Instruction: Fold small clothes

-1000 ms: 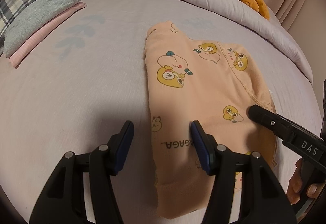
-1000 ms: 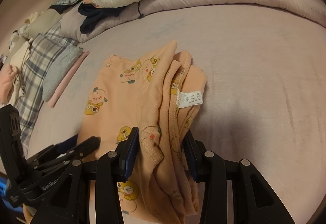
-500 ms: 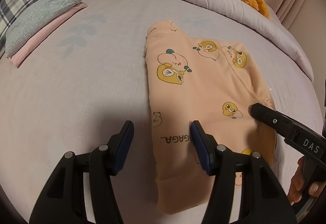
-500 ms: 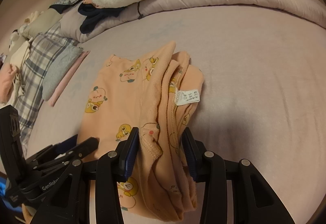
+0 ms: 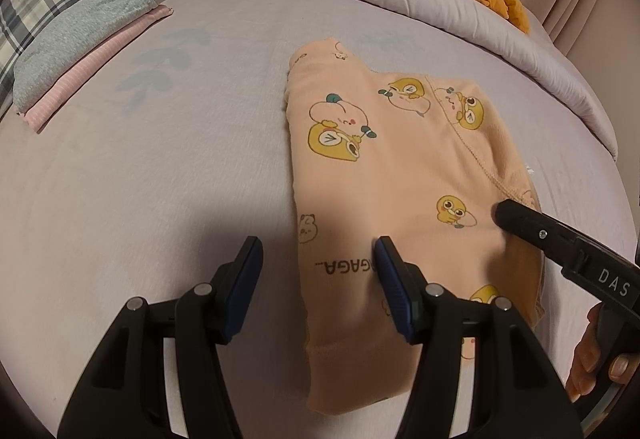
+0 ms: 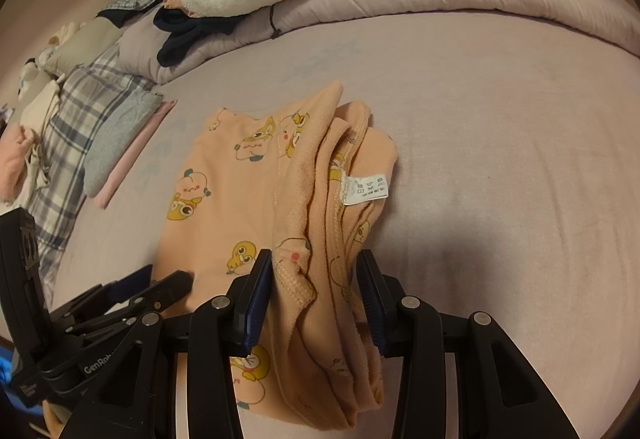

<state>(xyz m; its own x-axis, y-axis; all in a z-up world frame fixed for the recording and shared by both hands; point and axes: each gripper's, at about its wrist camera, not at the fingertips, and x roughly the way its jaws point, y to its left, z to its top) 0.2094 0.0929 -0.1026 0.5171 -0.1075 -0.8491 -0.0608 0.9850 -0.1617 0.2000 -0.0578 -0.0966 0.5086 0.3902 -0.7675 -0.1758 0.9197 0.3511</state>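
Peach printed garment mid-bed, already folded into a narrow stack, layered edges on its right side. Right claw spread around those bunched layers, not pinching. Left claw released, straddling the left edge. Probably one cross-fold left. Grey and pink folded pieces done, near the left edge.

Both fisheye views are dimly, warmly lit, straight lines are bowed toward dark vignetted corners, and soft shadows are cast on the bedsheet beneath the tools.
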